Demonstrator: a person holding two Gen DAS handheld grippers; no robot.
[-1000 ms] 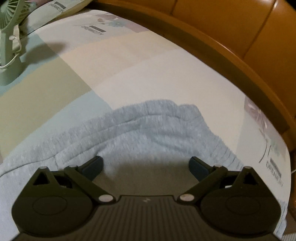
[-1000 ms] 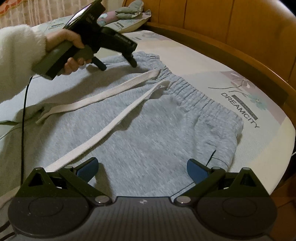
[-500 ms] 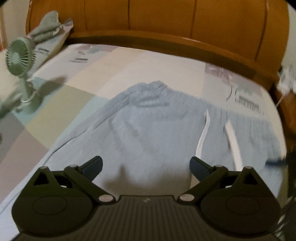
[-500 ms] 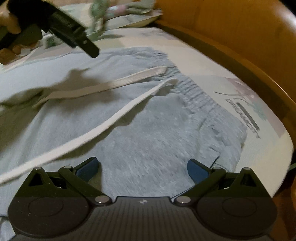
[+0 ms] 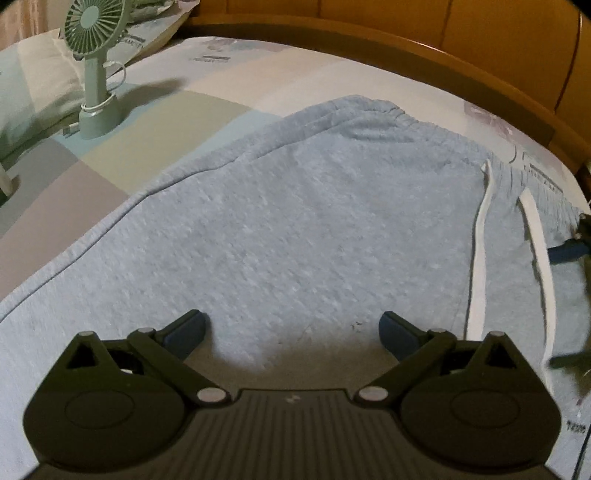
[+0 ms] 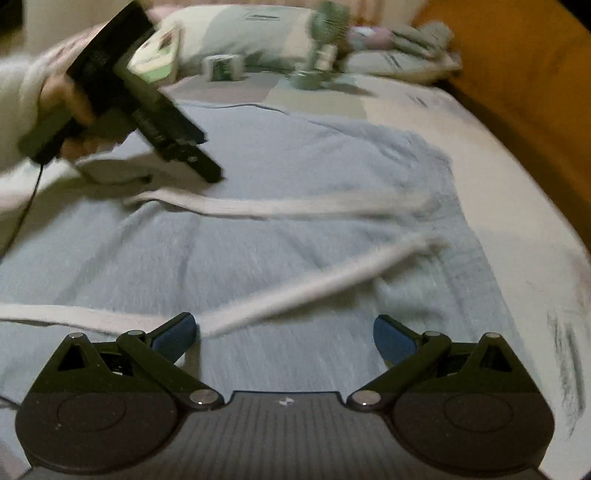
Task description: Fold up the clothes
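A pair of light grey fleece sweatpants (image 5: 295, 229) lies spread flat on the pastel patchwork bedsheet (image 5: 155, 147), its two white flat drawstrings (image 6: 280, 206) trailing across the fabric. The left gripper (image 5: 293, 328) hangs over the cloth, fingers wide apart and empty. The right gripper (image 6: 284, 330) hangs likewise, fingers spread, holding nothing. A pale green desk fan (image 5: 96, 70) stands near the pillows, before the orange wooden headboard (image 5: 406, 33).

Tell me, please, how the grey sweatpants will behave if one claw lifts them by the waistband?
The grey sweatpants lie flat and follow the bed, so they would probably sag limply from one pinch. The thick fleecy knit looks easy to grip, not slippery. The long white drawstrings lie loose on top and would likely dangle.
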